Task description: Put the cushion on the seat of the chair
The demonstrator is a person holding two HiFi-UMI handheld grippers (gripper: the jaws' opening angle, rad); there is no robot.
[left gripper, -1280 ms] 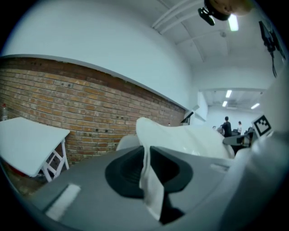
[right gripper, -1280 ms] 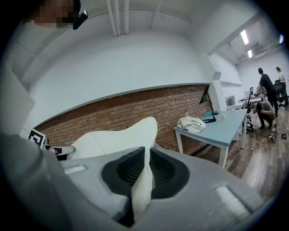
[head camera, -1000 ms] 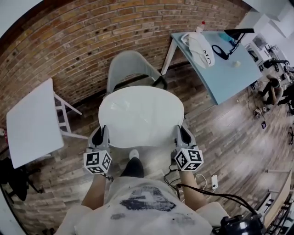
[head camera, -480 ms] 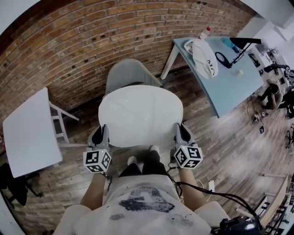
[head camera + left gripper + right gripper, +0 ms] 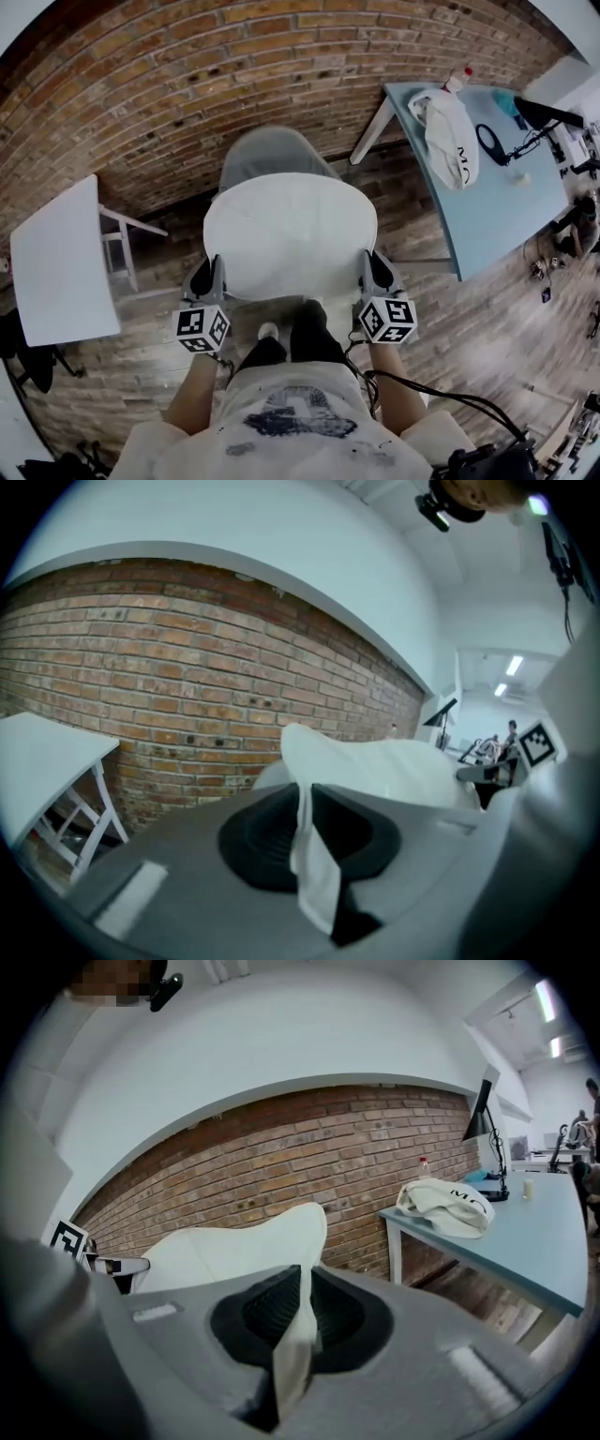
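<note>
Chair [image 5: 270, 150]: only backrest shows in head view; seat hidden under cushion [image 5: 289, 234]. Left tongs [image 5: 208, 274], right tongs [image 5: 373, 268]: tips lost at cushion rim in that view. Blue surface [image 5: 534, 1232]: cut off by right edge of right gripper view. Small things near lamp on it: too small to tell. White bag [image 5: 455, 141]: print unreadable. Far figures [image 5: 502, 742] in left gripper view: tiny, indistinct.

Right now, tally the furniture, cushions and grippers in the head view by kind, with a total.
cushion: 1
chair: 1
Tables: 2 (white table, blue table)
Grippers: 2 (left gripper, right gripper)
Total: 6
</note>
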